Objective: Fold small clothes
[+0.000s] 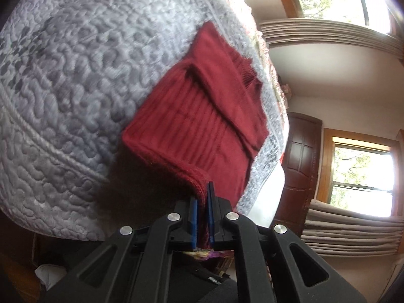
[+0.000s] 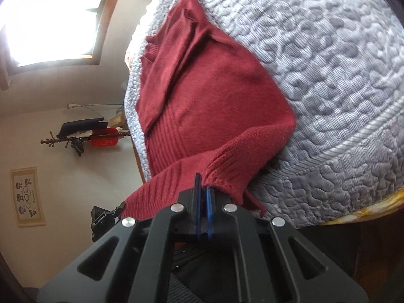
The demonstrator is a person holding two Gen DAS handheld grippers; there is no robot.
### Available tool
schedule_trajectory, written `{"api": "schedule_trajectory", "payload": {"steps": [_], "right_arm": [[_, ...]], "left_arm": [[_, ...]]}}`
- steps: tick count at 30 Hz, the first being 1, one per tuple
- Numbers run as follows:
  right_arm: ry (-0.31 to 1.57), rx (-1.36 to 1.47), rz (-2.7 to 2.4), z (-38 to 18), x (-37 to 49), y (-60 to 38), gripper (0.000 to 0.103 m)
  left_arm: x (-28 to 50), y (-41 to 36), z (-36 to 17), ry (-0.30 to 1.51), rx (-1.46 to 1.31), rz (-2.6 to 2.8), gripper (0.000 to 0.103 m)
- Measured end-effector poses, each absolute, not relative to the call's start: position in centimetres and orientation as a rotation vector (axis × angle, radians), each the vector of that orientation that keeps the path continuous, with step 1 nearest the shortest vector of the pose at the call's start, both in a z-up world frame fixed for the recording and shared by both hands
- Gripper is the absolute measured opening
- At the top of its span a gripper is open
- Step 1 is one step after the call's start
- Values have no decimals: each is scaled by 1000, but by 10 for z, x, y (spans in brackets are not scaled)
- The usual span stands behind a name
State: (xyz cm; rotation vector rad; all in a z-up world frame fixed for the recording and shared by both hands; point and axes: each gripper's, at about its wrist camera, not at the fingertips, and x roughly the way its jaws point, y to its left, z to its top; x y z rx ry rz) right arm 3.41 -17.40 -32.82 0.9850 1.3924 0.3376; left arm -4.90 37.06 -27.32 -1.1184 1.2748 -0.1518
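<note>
While both grippers pinch its ribbed hem, dark red knit sweater (image 1: 202, 116), sleeves folded in, on grey quilt (image 1: 63, 88), left gripper (image 1: 202, 192), right gripper (image 2: 203, 184) clamped.

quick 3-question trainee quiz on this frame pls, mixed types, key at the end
1. True or false: the left gripper is open and clear of the red sweater.
2. What does the right gripper pinch? A) the grey quilt B) the sweater's ribbed hem C) a curtain
3. Fill in: the sweater lies on a grey ____.

Key
1. False: both blue pads are closed on the sweater's knit edge.
2. B
3. quilt
</note>
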Motion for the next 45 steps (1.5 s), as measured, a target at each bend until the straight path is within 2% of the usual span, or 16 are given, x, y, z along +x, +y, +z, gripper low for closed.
{"api": "schedule_trajectory", "payload": {"steps": [1, 3, 4, 5, 6, 9, 14, 22, 26, 28, 29, 30, 37, 42, 45], "right_arm": [[1415, 981, 324, -339, 28, -173, 3], [1469, 968, 292, -361, 17, -170, 14], [1502, 961, 279, -373, 11, -168, 25], [1518, 965, 260, -384, 4, -169, 46], [1519, 967, 232, -392, -4, -171, 51], [1506, 1020, 170, -414, -26, -185, 51], [1473, 1093, 193, -439, -44, -195, 51], [1490, 969, 359, -462, -34, -177, 51], [1511, 936, 441, -469, -25, -165, 47], [1525, 963, 456, -475, -21, -163, 36], [1538, 979, 469, -478, -21, -161, 17], [1541, 980, 476, -479, -21, -158, 12], [1432, 971, 479, -413, -37, -185, 10], [1561, 998, 389, -444, -36, -197, 10], [1587, 979, 391, -438, -28, -201, 10]], "left_arm": [[-57, 373, -285, 1305, -1124, -124, 6], [-69, 376, -310, 1358, -1119, -81, 6], [-73, 377, -322, 1380, -1113, -60, 6], [-76, 379, -335, 1409, -1110, -35, 6], [-78, 380, -347, 1439, -1112, -9, 6], [-80, 382, -369, 1513, -1071, 32, 6], [-85, 379, -368, 1552, -1024, 39, 6], [-79, 365, -354, 1596, -959, 50, 6], [-77, 363, -353, 1603, -945, 67, 6], [-75, 360, -355, 1604, -950, 78, 7], [-75, 360, -357, 1606, -953, 85, 7], [-73, 359, -358, 1609, -955, 92, 7], [-93, 356, -331, 1550, -1066, 40, 7], [-129, 364, -389, 1645, -1173, 149, 7], [-132, 364, -392, 1597, -1214, 134, 6]]}}
